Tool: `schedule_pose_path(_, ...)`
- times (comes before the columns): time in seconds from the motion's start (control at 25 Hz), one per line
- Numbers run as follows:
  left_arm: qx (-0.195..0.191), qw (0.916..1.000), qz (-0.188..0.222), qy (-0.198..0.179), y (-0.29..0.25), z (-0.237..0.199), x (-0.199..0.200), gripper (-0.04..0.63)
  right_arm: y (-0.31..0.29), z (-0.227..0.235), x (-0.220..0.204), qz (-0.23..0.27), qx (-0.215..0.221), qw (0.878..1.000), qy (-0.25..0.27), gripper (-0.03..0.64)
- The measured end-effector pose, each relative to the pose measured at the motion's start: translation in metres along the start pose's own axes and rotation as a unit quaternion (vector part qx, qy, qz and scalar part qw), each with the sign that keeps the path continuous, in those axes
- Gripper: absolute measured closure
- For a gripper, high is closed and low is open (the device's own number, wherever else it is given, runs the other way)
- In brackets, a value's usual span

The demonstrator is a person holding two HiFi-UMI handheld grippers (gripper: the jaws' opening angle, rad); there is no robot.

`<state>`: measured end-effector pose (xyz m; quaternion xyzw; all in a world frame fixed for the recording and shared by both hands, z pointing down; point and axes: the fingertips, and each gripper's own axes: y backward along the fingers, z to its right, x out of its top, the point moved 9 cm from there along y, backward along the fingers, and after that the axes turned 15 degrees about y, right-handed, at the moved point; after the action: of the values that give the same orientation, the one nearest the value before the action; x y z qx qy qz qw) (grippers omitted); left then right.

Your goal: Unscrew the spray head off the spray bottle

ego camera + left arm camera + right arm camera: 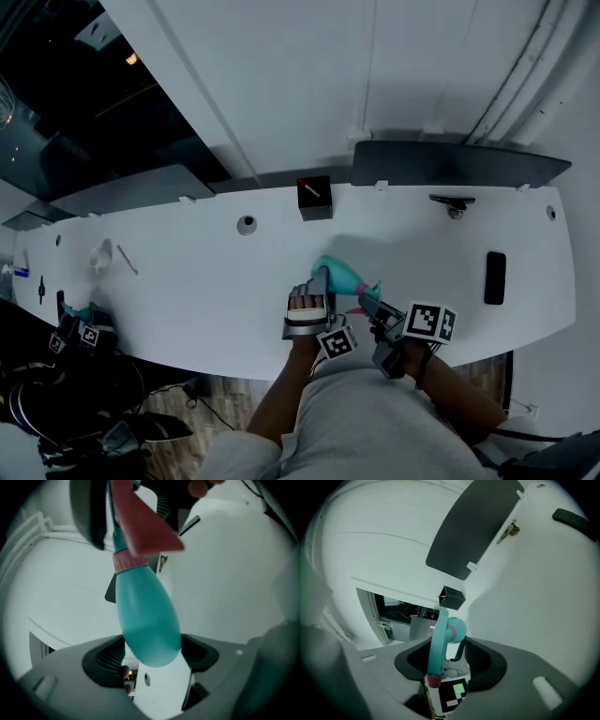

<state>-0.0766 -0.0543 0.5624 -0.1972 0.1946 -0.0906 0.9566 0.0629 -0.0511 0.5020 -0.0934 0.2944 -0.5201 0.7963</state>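
Observation:
A teal spray bottle (339, 274) with a pink collar (127, 562) lies tilted over the white table (187, 281), close to its front edge. My left gripper (322, 284) is shut on the bottle's round body (149, 625), with a pad touching each side. The teal spray head (438, 637), with its pink nozzle tip (434, 680) and pink trigger (147, 529), sits on the neck. My right gripper (368, 304) is open around the head. The head stands between its pads (483, 660) with a gap on either side.
A small black box (314, 199) stands at the table's back edge beyond the bottle. A flat black object (495, 277) lies at the right. A metal clamp (454, 203) and a round hole (247, 224) lie further back. The table's front edge runs just under my hands.

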Motion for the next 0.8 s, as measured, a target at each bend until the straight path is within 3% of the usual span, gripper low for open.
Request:
schedule_pose_path(0.08, 0.000, 0.9997, -0.003, -0.023, 0.005, 0.002, 0.004, 0.232, 0.001, 0.006, 0.001, -0.001, -0.023, 1.000, 0.016, 0.506)
schedule_pose_path(0.12, -0.004, 0.9997, -0.002, -0.025, 0.007, 0.004, 0.006, 0.238, 0.003, 0.009, 0.002, -0.002, -0.033, 0.999, 0.030, 0.535)
schedule_pose_path(0.36, -0.028, 0.9992, 0.016, 0.023, 0.019, 0.009, 0.009, 0.250, 0.013, 0.013, 0.010, -0.022, -0.028, 0.988, 0.147, 0.541)
schedule_pose_path(0.6, -0.049, 0.9959, 0.039, 0.066, 0.033, 0.006, 0.014, 0.293, 0.023, 0.014, 0.016, -0.041, -0.039, 0.954, 0.294, 0.543)
schedule_pose_path(0.8, -0.025, 0.9962, 0.045, 0.070, 0.036, 0.007, 0.012, 0.307, 0.025, 0.007, 0.015, -0.048, -0.036, 0.947, 0.315, 0.554)
